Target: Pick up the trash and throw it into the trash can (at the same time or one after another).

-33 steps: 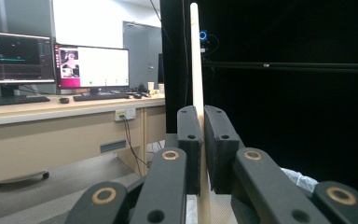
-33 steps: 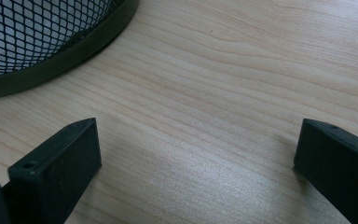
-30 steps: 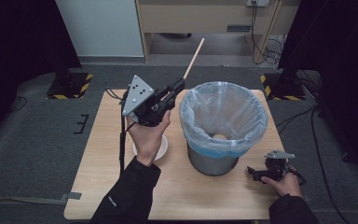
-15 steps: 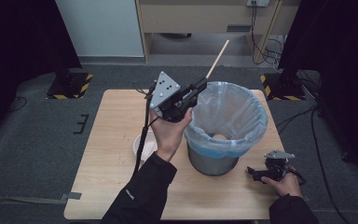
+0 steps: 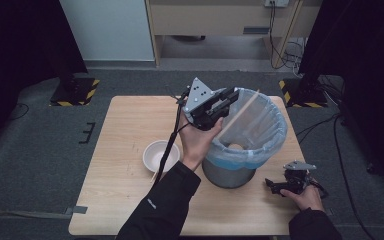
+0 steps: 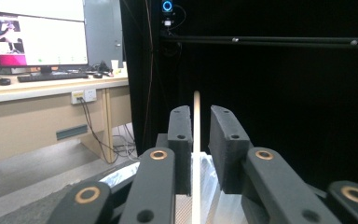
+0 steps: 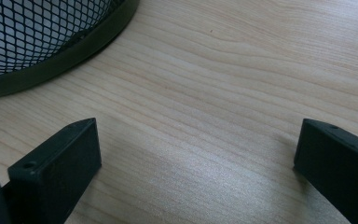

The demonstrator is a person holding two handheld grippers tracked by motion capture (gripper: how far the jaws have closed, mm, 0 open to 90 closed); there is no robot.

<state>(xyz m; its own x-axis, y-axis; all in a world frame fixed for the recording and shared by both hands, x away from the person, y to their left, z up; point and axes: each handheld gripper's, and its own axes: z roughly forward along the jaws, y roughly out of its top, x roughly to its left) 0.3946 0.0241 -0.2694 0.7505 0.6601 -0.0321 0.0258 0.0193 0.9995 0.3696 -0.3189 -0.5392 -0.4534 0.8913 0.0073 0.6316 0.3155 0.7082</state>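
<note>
The left hand-held gripper (image 5: 227, 102) is right over the bin (image 5: 245, 135). Its jaws have just been opening, and the thin wooden stick (image 5: 239, 115) sits loose between them, tipping down into the bin. So the drop looks almost done. The white bowl (image 5: 158, 155) waits beside the bin. The right hand-held gripper (image 5: 275, 186) rests spread wide on the desk (image 5: 125, 130) by the bin.

Readable text: you'll find none anywhere.
Monitor (image 6: 35, 32): its screen writing is too small to read.
</note>
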